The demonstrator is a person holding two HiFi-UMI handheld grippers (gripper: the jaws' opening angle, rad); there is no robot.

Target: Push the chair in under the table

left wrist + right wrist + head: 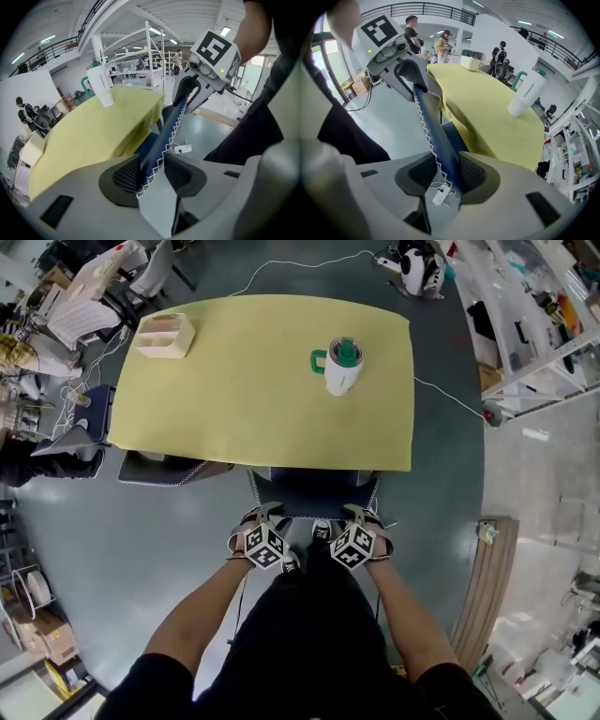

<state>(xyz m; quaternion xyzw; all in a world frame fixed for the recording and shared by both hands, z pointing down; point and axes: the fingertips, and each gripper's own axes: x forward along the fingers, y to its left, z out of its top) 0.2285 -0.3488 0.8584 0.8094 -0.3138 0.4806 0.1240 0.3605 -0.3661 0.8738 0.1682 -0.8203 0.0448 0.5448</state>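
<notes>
The left gripper's (pixel 152 173) fingers (pixel 119 176) are clamped on the chair's (pixel 164 136) top rim, with the blue stitched edge pinched between the pads. The right gripper's (pixel 447 176) fingers (pixel 473 176) are clenched on the same rim, and a small tag (pixel 440 193) hangs just below them.

In the head view the two grips sit side by side on the side of the chair away from the desk (pixel 253 399). The left one faces the desk's left half and the right one its right half, set about evenly either side of the chair's middle.

The rim's long axis runs parallel to the desk's near edge. The seat lies ahead of the fingers and is already partly beneath that edge. The back stands short of the desk, on the person's side.

As I judge it, the push has to go straight toward the desk, square to the rim. Neither hand is nearer, so both should press alike or the chair may slew.

On the desk a cup (pixel 342 365) stands right of the middle, and a box (pixel 166 335) sits near the far left corner.
</notes>
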